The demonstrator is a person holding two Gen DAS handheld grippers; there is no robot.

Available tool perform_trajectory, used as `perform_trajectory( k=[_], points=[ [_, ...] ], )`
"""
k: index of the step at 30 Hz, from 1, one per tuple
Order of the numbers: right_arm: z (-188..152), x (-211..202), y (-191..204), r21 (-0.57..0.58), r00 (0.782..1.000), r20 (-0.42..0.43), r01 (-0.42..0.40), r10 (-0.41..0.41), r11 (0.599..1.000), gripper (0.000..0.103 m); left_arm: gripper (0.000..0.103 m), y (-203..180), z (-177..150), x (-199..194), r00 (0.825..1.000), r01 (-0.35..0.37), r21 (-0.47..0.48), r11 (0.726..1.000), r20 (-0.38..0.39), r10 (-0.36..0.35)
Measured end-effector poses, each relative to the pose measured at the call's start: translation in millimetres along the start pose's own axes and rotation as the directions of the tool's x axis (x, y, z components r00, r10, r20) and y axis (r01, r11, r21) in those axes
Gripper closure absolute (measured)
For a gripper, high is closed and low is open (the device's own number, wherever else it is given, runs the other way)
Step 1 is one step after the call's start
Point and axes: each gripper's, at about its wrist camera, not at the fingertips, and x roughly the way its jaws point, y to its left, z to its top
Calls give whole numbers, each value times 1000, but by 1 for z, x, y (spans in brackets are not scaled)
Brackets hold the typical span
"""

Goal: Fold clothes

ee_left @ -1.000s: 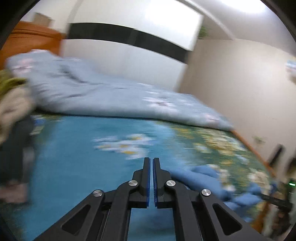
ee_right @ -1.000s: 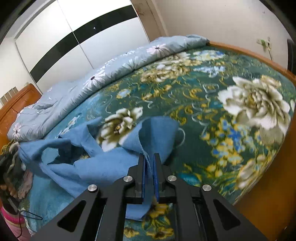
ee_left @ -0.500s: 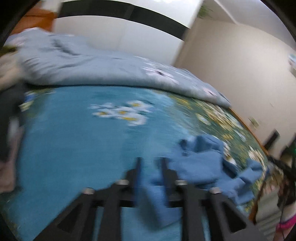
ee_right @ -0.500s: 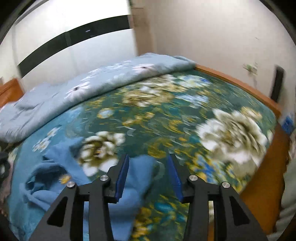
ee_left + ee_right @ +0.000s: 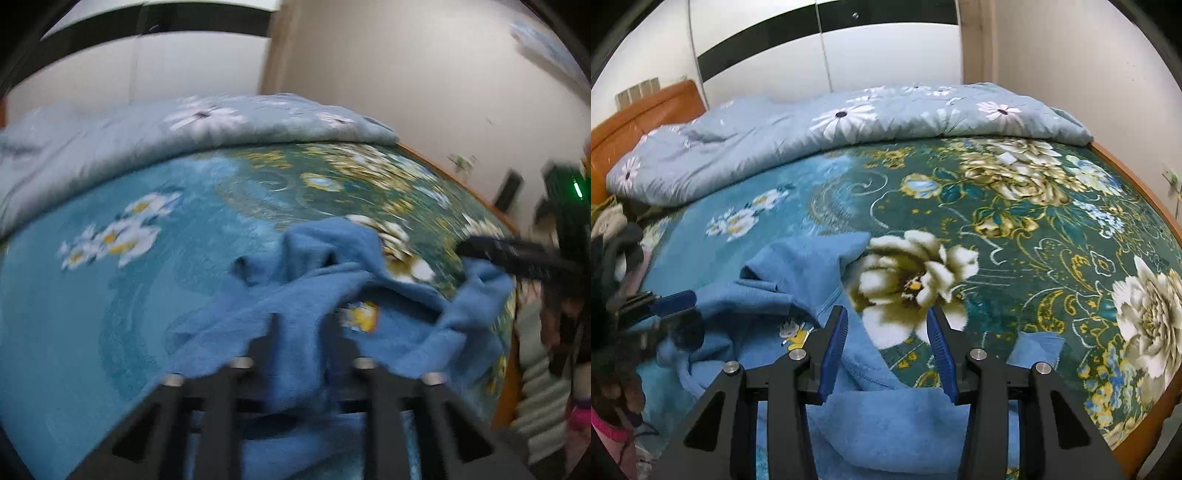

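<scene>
- The blue garment (image 5: 798, 280) lies crumpled on the bed (image 5: 1052, 236), at about 7 o'clock in the right wrist view.
- The left tool (image 5: 301, 325) has just been closing, with cloth between its jaws.
- The right tool (image 5: 886, 332) stands part open, empty, over the hem.
- Spread the garment flat before any fold.

Garment (image 5: 798, 295) crumpled on bedspread (image 5: 1015, 236) near front edge; quilt (image 5: 849, 122) behind; clothes pile (image 5: 617, 236) left.

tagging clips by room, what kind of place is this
Most likely a home bedroom: a bed with a floral bedspread, a pale blue quilt bunched along its far side, and a sliding-door wardrobe behind.
</scene>
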Motion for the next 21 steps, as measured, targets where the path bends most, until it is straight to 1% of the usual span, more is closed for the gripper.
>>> perform_trajectory(
  k=[1, 2, 3, 4, 6, 8, 11, 12, 14, 16, 17, 18, 19, 20, 21],
  points=[
    [1, 3, 2, -4, 1000, -7, -6, 6, 1000, 57, 95, 13, 0, -4, 1000, -23, -38, 999, 18, 24],
    [2, 8, 4, -10, 1000, -15, -12, 12, 1000, 57, 95, 27, 0, -11, 998, -46, -75, 996, 42, 49],
    [3, 12, 8, -21, 1000, -25, -20, 20, 1000, 57, 95, 42, 0, -20, 994, -77, -115, 990, 67, 85],
    [3, 16, 12, -36, 999, -33, -28, 26, 999, 57, 96, 58, -2, -30, 986, -127, -155, 980, 90, 142],
    [4, 25, 24, -74, 998, -52, -44, 40, 996, 57, 96, 88, -6, -46, 958, -237, -219, 946, 107, 265],
    [4, 33, 36, -105, 996, -69, -59, 52, 993, 57, 96, 121, -14, -60, 925, -337, -284, 898, 81, 373],
    [9, 51, 61, -179, 993, -100, -87, 70, 980, 57, 96, 160, -35, -71, 905, -393, -370, 842, 7, 426],
    [11, 57, 70, -204, 992, -108, -91, 70, 975, 57, 96, 167, -42, -74, 904, -396, -390, 832, -9, 427],
    [16, 70, 88, -253, 990, -126, -98, 68, 962, 57, 95, 175, -54, -78, 914, -377, -421, 825, -23, 405],
    [22, 83, 104, -287, 988, -140, -97, 59, 953, 57, 94, 179, -61, -85, 935, -323, -462, 826, -19, 355],
    [25, 89, 111, -298, 988, -141, -97, 56, 950, 57, 92, 180, -64, -88, 945, -293, -483, 825, -14, 327],
    [28, 93, 116, -304, 989, -138, -94, 54, 948, 57, 90, 180, -65, -93, 951, -272, -493, 826, -4, 311],
    [31, 96, 120, -308, 989, -136, -91, 51, 947, 57, 85, 177, -63, -98, 953, -258, -494, 831, 14, 304],
    [34, 99, 120, -305, 990, -134, -88, 49, 948, 57, 80, 174, -59, -103, 954, -245, -490, 836, 33, 299],
    [37, 100, 120, -293, 990, -131, -87, 50, 952, 59, 78, 170, -54, -105, 955, -230, -481, 846, 54, 291]
  ],
)
